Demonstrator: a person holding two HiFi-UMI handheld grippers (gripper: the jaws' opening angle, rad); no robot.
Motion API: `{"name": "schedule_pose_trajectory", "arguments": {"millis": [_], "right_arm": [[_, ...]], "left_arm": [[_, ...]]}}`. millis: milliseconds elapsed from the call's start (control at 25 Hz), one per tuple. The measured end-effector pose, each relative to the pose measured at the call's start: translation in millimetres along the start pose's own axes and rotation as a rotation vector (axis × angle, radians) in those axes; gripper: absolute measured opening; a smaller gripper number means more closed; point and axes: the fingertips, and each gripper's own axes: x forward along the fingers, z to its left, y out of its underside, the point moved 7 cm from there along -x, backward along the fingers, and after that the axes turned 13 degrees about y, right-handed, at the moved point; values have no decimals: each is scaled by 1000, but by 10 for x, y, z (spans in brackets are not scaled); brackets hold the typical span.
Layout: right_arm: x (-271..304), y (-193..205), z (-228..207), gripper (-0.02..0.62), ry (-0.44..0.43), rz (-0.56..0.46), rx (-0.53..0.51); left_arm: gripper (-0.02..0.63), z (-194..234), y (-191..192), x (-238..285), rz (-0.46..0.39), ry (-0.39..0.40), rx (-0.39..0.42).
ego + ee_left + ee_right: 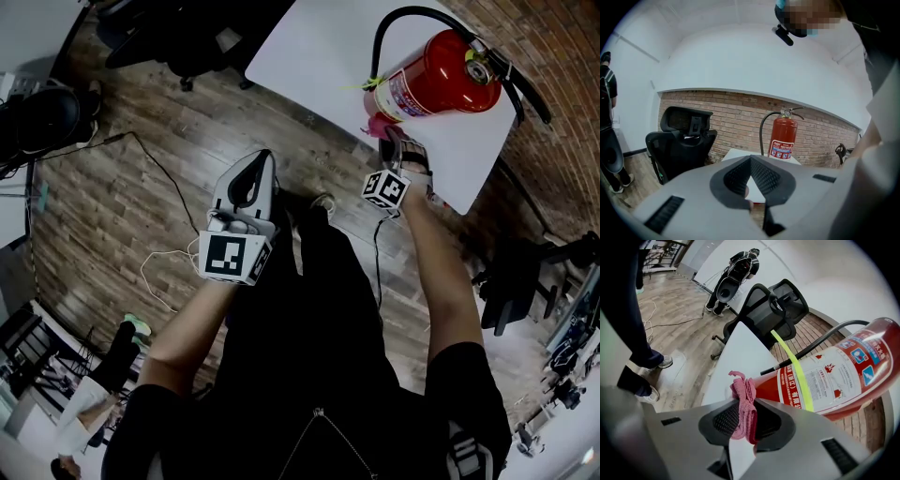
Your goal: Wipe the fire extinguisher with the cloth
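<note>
A red fire extinguisher [441, 80] with a black hose stands on the white table [309, 56]; it shows upright in the left gripper view [783, 136]. My right gripper [394, 139] is shut on a bunched pink cloth [742, 411]. The cloth's top presses against the lower end of the extinguisher's body [834, 376], below the white label. A yellow-green strap [794, 369] hangs down the cylinder. My left gripper [263, 157] is off the table over the floor, jaws shut with nothing between them [750, 161], pointing toward the extinguisher from a distance.
A black office chair [773, 310] stands past the table's far end, against a brick wall [731, 117]. Cables [159, 169] trail over the wooden floor. A person [736, 273] stands far back. The table's near corner [464, 208] is by my right hand.
</note>
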Motion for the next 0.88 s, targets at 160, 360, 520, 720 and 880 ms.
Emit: {"name": "schedule_pose_trajectory", "arguments": {"millis": [160,360,520,720,880], "right_arm": [[-65,-42,-107,97,25,0,13],[-154,-93,-258,97,48,4,22],[-236,-117,-388,97,76,-5,13],[-332,-139,-530,97,105,-14,-2],[-404,-152,-642,97,126,-18,-11]], "left_arm": [[29,26,-59,-6,-3,3,6],[29,10,-145,11,-16,21,14],[31,-9,-212,27,-24,35,19],[29,-41,-284,34,-36,49,29],[29,-77,-342,51,-45,61,35]]}}
